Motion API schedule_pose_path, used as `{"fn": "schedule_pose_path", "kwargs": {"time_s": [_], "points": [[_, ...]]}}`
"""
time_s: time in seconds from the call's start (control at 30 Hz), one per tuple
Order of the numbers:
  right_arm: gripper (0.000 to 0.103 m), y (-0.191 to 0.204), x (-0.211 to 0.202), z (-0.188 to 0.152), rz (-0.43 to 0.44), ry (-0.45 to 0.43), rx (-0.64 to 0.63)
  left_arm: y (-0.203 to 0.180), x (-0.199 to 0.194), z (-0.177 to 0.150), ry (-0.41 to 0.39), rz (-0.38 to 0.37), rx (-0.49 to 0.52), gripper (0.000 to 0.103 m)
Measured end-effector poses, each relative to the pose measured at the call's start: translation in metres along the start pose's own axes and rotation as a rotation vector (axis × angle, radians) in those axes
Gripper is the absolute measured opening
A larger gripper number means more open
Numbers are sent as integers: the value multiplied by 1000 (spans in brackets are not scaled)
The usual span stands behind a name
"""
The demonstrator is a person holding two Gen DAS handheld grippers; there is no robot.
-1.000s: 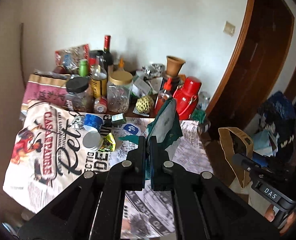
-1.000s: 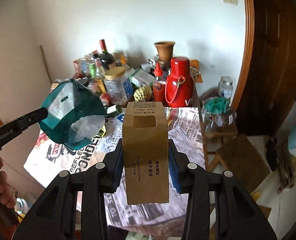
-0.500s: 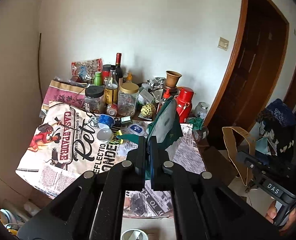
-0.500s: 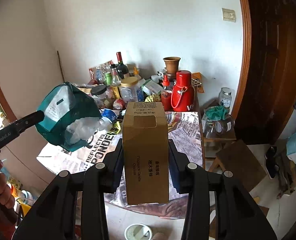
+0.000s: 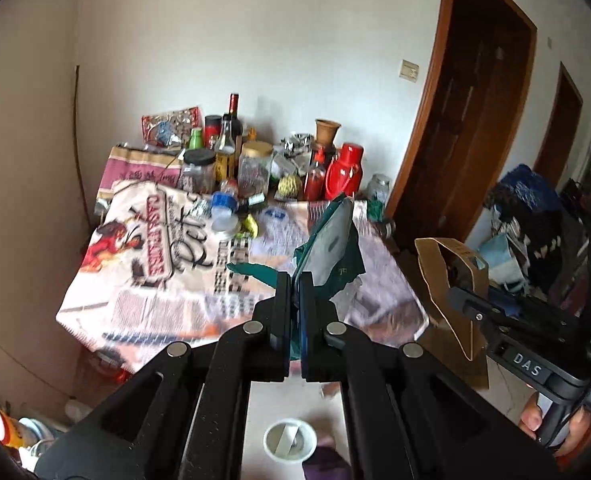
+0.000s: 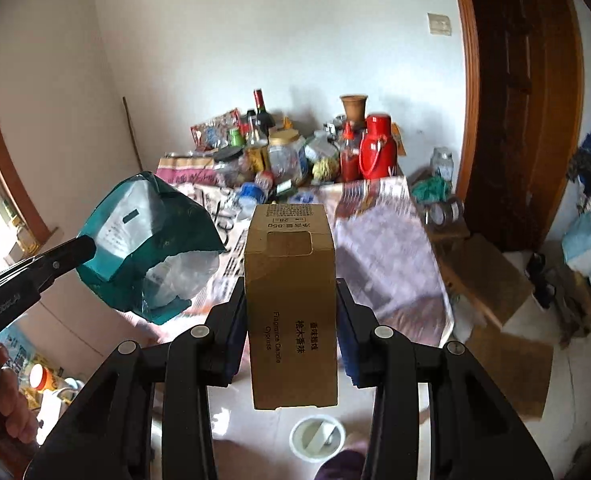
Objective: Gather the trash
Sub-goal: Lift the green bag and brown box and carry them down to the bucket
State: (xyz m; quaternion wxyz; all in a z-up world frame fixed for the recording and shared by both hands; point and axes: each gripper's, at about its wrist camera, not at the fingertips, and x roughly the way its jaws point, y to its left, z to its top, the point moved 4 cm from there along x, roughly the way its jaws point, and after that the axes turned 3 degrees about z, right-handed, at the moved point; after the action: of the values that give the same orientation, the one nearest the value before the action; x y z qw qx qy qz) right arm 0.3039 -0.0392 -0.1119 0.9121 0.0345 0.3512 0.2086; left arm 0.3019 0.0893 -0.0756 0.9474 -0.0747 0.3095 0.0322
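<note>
My left gripper (image 5: 294, 284) is shut on a torn green foil bag (image 5: 329, 244) with clear plastic hanging from it; the bag also shows in the right wrist view (image 6: 151, 240), held in the air at the left. My right gripper (image 6: 291, 292) is shut on an upright brown cardboard candle box (image 6: 290, 304), which also shows in the left wrist view (image 5: 451, 296) at the right. Both are held in front of and above the table's near edge. A white round bin (image 6: 316, 438) stands on the floor below; it also shows in the left wrist view (image 5: 290, 438).
The table (image 5: 167, 280) is covered with newspaper and holds jars, bottles, a red thermos (image 5: 345, 176), a blue cup (image 5: 223, 202) and small wrappers. A wooden door (image 6: 523, 100) is at right, with a low stool (image 6: 491, 276) and clutter on the floor.
Both grippers have pulled back from the table and risen with the bag and the box. The table looks farther away, and the white bin on the floor has come fully into view.
</note>
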Motion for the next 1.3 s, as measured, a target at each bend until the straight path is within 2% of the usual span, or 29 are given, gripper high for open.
{"fn": "schedule_pose_path", "kwargs": {"time_s": [0.23,0.43,0.57,0.77,1.0,1.2,1.3], "points": [[37,28,-21,-57,-42,76,38,22,-34,-60,75,-34,9,2],[37,31,-29,-86,-76,134,56,21,-34,-93,158,-53,23,2],[37,19,-17,-102,-87,187,77,14,-22,-114,212,-57,30,2],[37,-4,11,-131,-74,269,93,6,22,-148,319,-28,32,2],[37,-43,61,-173,-82,355,90,6,94,-195,412,8,-26,2],[37,-77,116,-219,-82,428,91,10,166,-262,516,42,-80,2],[37,-90,146,-250,-78,476,96,14,205,-306,580,46,-115,2]]}}
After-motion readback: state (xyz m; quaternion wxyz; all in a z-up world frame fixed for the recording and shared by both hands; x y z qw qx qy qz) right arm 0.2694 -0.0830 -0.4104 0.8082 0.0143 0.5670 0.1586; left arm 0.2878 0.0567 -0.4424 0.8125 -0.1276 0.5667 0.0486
